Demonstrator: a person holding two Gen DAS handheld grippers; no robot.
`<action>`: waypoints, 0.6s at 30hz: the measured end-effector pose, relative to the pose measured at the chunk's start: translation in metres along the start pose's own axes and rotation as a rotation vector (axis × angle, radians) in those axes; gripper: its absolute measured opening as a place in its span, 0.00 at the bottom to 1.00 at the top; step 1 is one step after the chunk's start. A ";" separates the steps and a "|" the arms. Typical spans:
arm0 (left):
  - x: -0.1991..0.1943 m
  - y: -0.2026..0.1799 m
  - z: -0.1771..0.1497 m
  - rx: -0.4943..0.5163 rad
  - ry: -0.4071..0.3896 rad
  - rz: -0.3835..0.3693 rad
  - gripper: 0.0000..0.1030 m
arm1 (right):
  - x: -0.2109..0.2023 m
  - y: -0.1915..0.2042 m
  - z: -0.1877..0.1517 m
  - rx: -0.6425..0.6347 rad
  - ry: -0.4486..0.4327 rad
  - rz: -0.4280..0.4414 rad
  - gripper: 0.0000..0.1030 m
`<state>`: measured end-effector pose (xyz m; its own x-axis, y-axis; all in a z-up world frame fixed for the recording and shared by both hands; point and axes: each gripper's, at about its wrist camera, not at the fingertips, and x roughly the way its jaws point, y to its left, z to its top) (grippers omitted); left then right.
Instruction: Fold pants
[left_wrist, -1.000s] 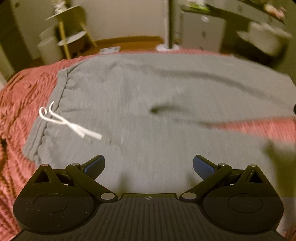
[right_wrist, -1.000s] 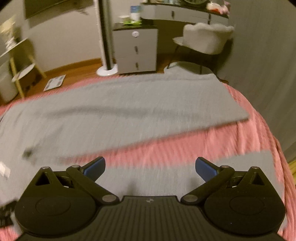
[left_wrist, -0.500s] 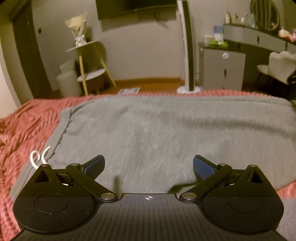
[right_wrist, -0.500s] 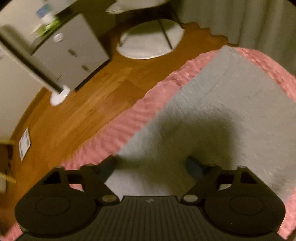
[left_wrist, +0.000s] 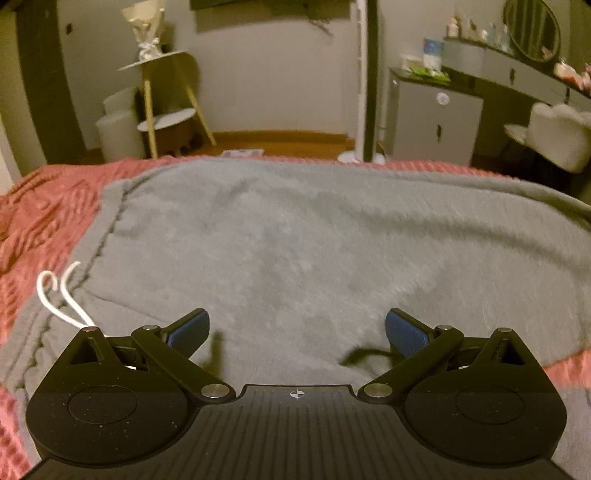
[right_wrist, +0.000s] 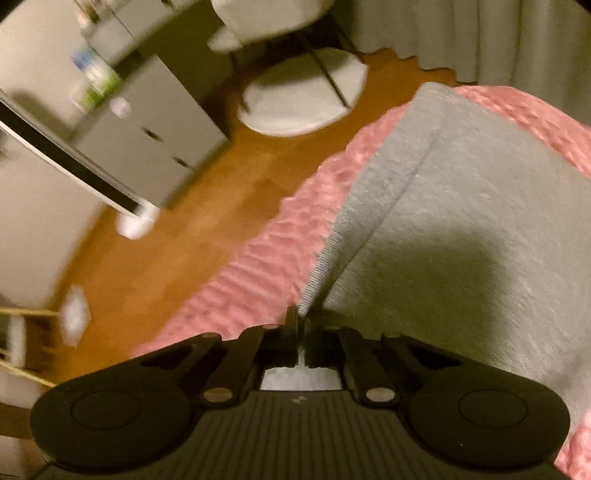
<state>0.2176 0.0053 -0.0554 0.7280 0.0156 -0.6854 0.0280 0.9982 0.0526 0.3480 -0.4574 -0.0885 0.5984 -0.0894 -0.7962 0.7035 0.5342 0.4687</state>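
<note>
I had the grey pants (left_wrist: 314, 251) spread flat across the pink bedspread (left_wrist: 44, 206), waistband toward its left side, where the white drawstring (left_wrist: 61, 295) lay looped on the fabric. My left gripper (left_wrist: 297, 328) hung just above the seat of the pants with its blue pads (left_wrist: 400, 328) spread wide and nothing between them. My right gripper (right_wrist: 300, 325) was clenched on the folded edge of a pant leg (right_wrist: 461, 206) near the bedspread's far border, beside the wooden floor (right_wrist: 207, 206). I judged the knit soft, limp and light: it would sag and drag on the ribbed bedspread rather than keep its shape. Seams and hems looked the surest holds, and I reckoned the waistband corner near the drawstring suited the left.
</note>
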 end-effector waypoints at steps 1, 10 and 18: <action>-0.002 0.004 0.002 -0.006 -0.004 -0.002 1.00 | -0.022 -0.009 -0.010 -0.013 -0.028 0.053 0.02; 0.009 0.072 0.047 -0.257 0.013 -0.196 1.00 | -0.172 -0.130 -0.157 -0.009 -0.112 0.279 0.02; 0.083 0.088 0.103 -0.314 0.052 -0.144 1.00 | -0.179 -0.178 -0.203 -0.061 -0.055 0.203 0.02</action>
<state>0.3510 0.0890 -0.0326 0.6955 -0.1319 -0.7063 -0.0901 0.9592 -0.2679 0.0378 -0.3653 -0.1067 0.7469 -0.0200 -0.6647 0.5429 0.5955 0.5921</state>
